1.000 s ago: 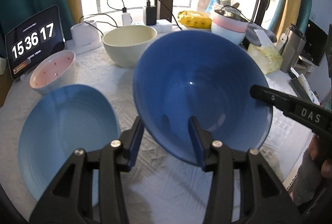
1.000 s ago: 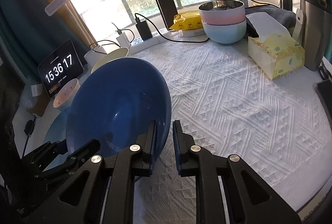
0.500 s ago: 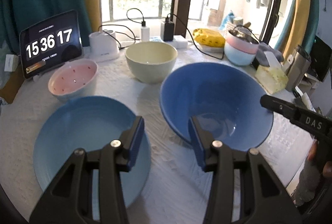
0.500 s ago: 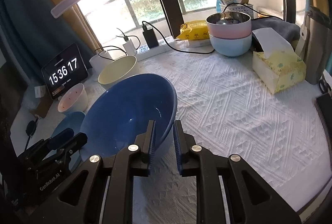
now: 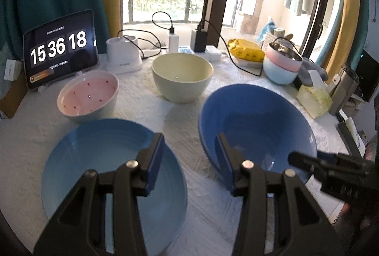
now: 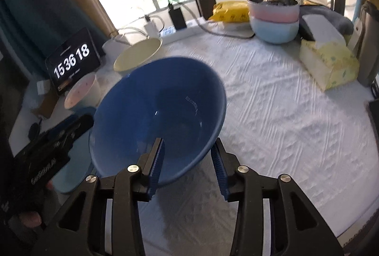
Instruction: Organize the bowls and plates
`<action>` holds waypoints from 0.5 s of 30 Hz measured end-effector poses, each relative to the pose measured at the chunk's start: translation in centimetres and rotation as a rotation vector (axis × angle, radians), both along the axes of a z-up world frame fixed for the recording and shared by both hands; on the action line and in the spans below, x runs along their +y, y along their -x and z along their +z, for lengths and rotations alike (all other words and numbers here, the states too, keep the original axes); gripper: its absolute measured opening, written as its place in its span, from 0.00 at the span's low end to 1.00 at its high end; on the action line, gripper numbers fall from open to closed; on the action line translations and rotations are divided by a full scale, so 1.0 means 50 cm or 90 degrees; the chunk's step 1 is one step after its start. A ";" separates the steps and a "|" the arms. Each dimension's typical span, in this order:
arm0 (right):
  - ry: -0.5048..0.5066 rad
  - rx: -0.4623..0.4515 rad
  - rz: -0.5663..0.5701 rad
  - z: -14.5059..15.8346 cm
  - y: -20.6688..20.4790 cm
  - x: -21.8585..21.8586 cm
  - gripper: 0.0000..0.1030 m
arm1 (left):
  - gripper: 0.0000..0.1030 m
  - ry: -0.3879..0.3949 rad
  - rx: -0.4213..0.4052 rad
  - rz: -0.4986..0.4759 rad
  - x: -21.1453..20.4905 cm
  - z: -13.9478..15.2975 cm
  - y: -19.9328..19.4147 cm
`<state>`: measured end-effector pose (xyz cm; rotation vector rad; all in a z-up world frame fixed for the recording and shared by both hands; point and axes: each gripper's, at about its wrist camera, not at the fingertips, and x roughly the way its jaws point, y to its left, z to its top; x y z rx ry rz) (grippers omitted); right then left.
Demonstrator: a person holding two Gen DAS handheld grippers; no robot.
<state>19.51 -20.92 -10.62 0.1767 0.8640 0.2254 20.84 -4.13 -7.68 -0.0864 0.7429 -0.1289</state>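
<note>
1. The right gripper was opening, its pads off the dark blue bowl's near rim between them.
2. The left gripper stood spread, empty, over the tabletop between that bowl and the light blue plate.

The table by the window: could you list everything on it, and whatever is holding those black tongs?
dark blue bowl: 1, table centre, rim between the right gripper's opening jaws
light blue plate: 1, near left
pink bowl: 1, red specks, by clock
cream bowl: 1, behind
stacked bowls: pink on light blue, far right
clock tablet: 1, black, far left
tissue box: 1, yellow, right
yellow packet: 1, back
chargers: white, black, back
left gripper: black, empty
right gripper: black
</note>
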 end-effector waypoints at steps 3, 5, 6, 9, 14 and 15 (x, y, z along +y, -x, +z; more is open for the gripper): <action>0.006 0.005 0.006 0.000 0.016 0.011 0.41 | 0.44 0.002 0.001 -0.006 0.001 0.001 -0.001; 0.002 0.008 0.006 0.002 0.026 0.012 0.41 | 0.45 0.003 -0.003 -0.008 0.001 0.004 0.000; -0.001 0.008 0.002 0.004 0.031 0.011 0.41 | 0.44 0.004 -0.005 -0.010 0.002 0.008 0.001; -0.003 -0.013 -0.034 0.022 0.043 -0.001 0.41 | 0.44 0.006 -0.019 -0.009 0.011 0.025 0.006; 0.022 -0.080 -0.106 0.076 0.064 -0.030 0.41 | 0.45 0.010 -0.045 0.005 0.043 0.060 0.015; 0.027 -0.089 -0.111 0.084 0.065 -0.032 0.41 | 0.45 0.012 -0.052 0.012 0.053 0.068 0.018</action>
